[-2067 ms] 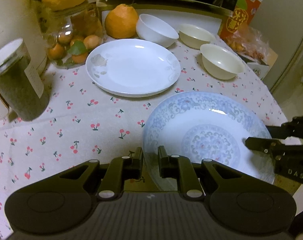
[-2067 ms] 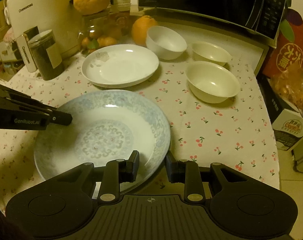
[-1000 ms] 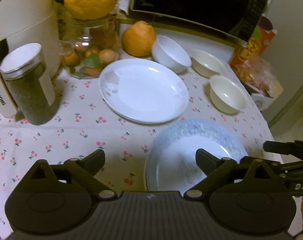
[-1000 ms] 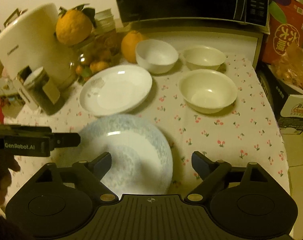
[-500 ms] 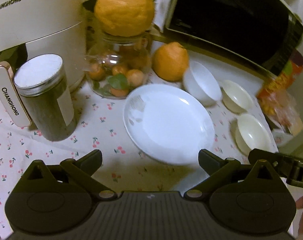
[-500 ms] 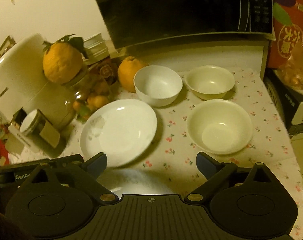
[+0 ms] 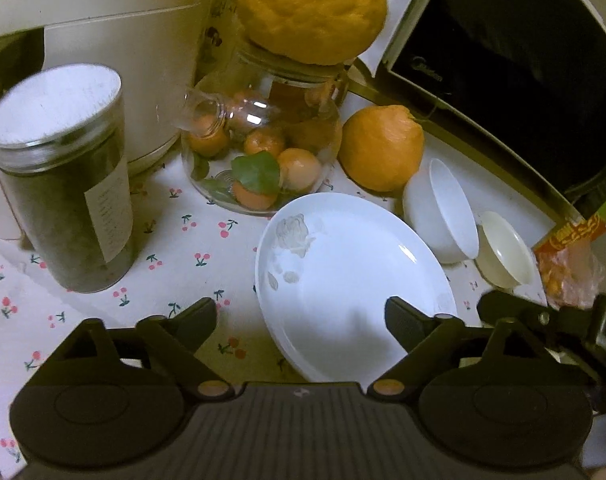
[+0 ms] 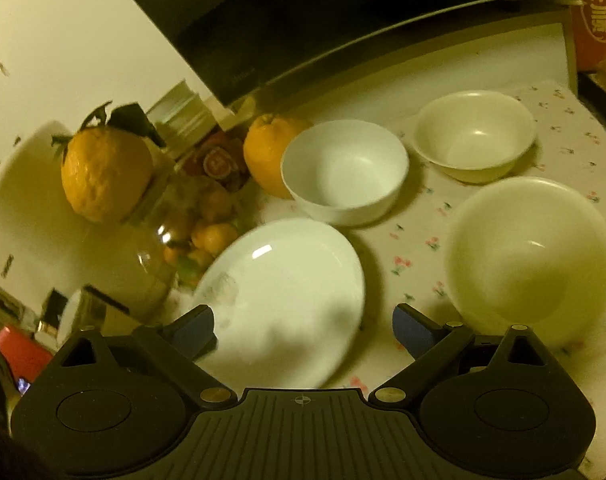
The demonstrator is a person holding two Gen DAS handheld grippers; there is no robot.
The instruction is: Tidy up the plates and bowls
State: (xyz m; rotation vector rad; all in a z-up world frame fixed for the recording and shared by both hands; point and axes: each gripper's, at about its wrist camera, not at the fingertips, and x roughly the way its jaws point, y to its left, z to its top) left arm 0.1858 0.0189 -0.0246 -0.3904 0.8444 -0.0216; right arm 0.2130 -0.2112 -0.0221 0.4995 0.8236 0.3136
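A white plate (image 7: pixel 351 280) lies on the cherry-print cloth, also in the right wrist view (image 8: pixel 287 300). My left gripper (image 7: pixel 301 320) is open and empty, its fingers on either side of the plate's near left rim. My right gripper (image 8: pixel 303 330) is open and empty over the plate's near edge. A white bowl (image 8: pixel 345 170) stands behind the plate. Two cream bowls stand to its right, one far (image 8: pixel 475 134) and one near (image 8: pixel 531 256). In the left wrist view the white bowl (image 7: pixel 443 212) and one cream bowl (image 7: pixel 505 248) show. The blue patterned plate is out of view.
A glass jar of small oranges (image 7: pixel 263 152) with a large citrus (image 7: pixel 311 8) on top stands left of the plate. A dark tin (image 7: pixel 63 176), a white appliance (image 7: pixel 103 40), an orange (image 7: pixel 383 148) and a microwave (image 7: pixel 515 60) ring the back. The right gripper's tip (image 7: pixel 543 320) shows at right.
Both grippers let go of the blue patterned plate, opened, and moved forward over the table toward the white plate. The blue plate has dropped out of view.
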